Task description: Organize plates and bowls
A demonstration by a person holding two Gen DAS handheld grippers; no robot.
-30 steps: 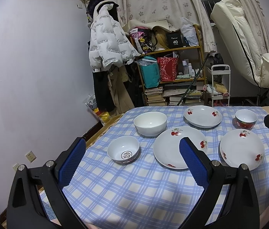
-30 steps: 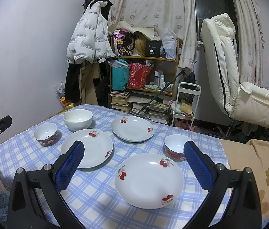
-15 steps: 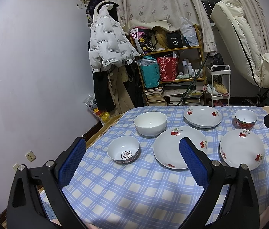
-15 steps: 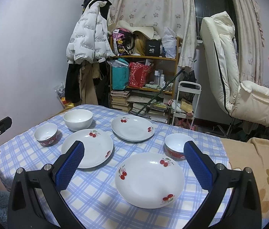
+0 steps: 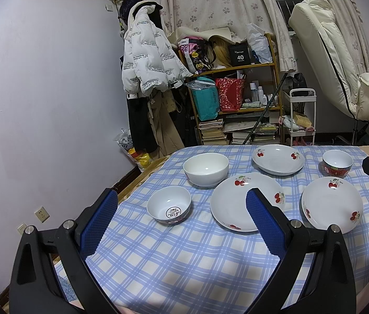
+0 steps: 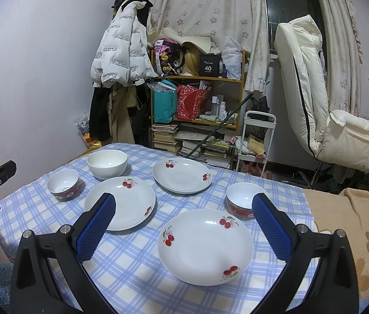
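Three white cherry-print plates lie on the blue checked tablecloth (image 5: 174, 256): a near plate (image 6: 205, 246), a middle plate (image 6: 129, 204) and a far plate (image 6: 182, 175). A large white bowl (image 5: 206, 168) stands at the far left. One small red-sided bowl (image 5: 168, 207) sits near left, another small bowl (image 6: 242, 200) at the right. My left gripper (image 5: 182, 212) hovers open above the near edge, facing the left small bowl. My right gripper (image 6: 184, 217) hangs open just short of the near plate. Nothing is held.
Beyond the table stand a cluttered shelf (image 6: 197, 110) with bags and books, a white jacket (image 6: 121, 57) on a rack, a small white cart (image 6: 255, 141) and a cream recliner (image 6: 320, 110). A beige flowered blanket (image 6: 351, 225) covers the right side.
The right wrist view has drifted very slightly; the dishes and both open grippers stay as they were.
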